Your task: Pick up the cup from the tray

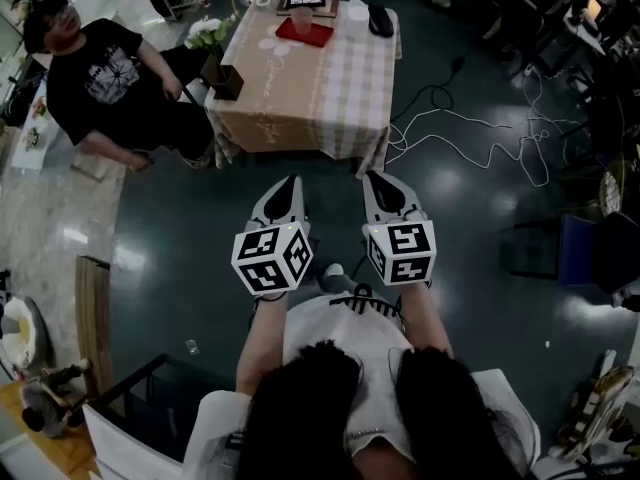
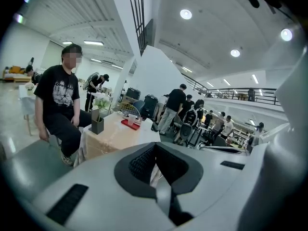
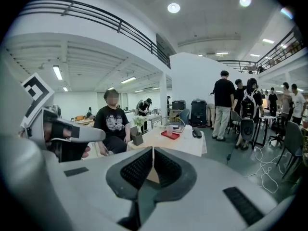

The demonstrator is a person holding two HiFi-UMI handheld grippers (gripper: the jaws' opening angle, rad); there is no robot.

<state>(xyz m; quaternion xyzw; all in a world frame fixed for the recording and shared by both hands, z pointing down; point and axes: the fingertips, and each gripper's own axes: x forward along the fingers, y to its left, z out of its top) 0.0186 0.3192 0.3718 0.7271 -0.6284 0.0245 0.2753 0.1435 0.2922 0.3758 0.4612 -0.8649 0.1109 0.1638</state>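
A pale cup (image 1: 302, 19) stands on a red tray (image 1: 305, 34) at the far side of a table with a checked cloth (image 1: 320, 88). Both grippers hang side by side over the dark floor, well short of that table and pointing toward it. The left gripper (image 1: 291, 182) is shut with nothing between its pads, and so is the right gripper (image 1: 377, 177). In the left gripper view the cup (image 2: 131, 119) and tray (image 2: 130, 124) are small and far beyond the closed left gripper (image 2: 155, 146). In the right gripper view the cup (image 3: 169, 129) rests on the tray (image 3: 171, 134) beyond the closed right gripper (image 3: 153, 151).
A person in a black shirt (image 1: 105, 78) sits at the table's left side. A dark vase of white flowers (image 1: 218, 63) stands on the table's left corner and a black object (image 1: 380, 18) at its far right. White cables (image 1: 480, 138) trail over the floor on the right. Several people (image 3: 240, 105) stand beyond the table.
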